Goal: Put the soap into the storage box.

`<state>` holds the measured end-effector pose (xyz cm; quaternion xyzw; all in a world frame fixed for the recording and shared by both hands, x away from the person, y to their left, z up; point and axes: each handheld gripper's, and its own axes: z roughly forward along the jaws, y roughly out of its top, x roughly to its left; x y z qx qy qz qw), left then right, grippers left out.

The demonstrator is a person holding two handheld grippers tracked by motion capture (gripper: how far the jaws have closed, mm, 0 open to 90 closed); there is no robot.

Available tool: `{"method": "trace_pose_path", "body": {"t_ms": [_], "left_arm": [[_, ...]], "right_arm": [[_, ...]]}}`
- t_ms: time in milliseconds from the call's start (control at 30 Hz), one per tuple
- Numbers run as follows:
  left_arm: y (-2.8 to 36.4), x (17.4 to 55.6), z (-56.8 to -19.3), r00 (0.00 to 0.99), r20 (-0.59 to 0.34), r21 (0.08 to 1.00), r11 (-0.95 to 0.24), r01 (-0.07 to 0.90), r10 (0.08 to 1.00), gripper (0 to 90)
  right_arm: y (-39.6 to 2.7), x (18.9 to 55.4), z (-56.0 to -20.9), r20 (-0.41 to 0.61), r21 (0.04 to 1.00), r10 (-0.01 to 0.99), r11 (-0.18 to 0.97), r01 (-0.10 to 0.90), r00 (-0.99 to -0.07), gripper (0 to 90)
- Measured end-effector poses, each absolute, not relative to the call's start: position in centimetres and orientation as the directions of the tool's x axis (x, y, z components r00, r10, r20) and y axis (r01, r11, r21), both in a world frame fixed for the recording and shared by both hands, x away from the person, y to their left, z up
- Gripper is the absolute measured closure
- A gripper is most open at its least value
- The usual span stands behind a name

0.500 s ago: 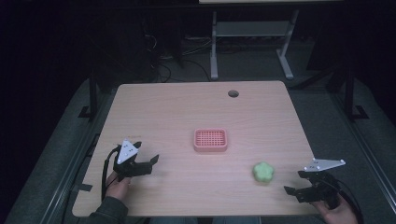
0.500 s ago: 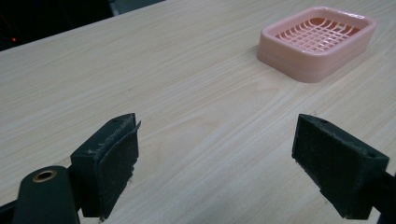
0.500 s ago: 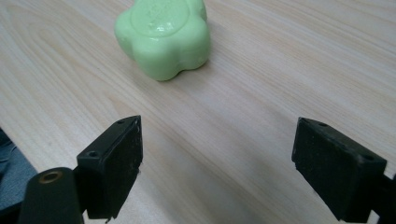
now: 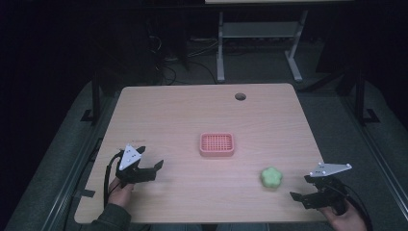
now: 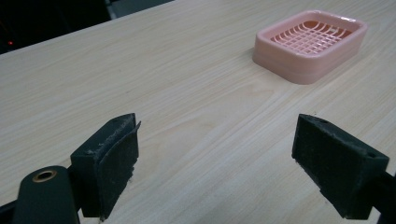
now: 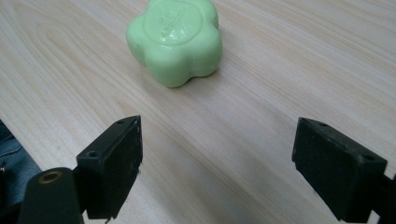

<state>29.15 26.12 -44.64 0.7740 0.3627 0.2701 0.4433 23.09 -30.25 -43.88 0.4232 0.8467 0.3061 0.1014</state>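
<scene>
the green soap [image 4: 271,177] lies at nine o'clock of the right gripper [image 4: 308,188], near; jaws spread, empty; left gripper [image 4: 153,169] spread too, farther off.

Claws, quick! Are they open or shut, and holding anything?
Left claw: open, holding nothing, above the bare table.
Right claw: open, holding nothing; the green soap lies ahead of it.
</scene>
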Motion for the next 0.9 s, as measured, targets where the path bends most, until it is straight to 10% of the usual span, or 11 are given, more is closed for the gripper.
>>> {"method": "trace_pose_path", "body": {"t_ms": [900], "left_arm": [[26.3, 29.2, -44.7, 0.59, 0.092, 0.88, -0.343, 0.329, 0.802, 14.3]], "right_arm": [[-27.1, 24.6, -42.2, 0.061, 0.554, 0.738, 0.535, 0.638, -0.672, 14.7]]}}
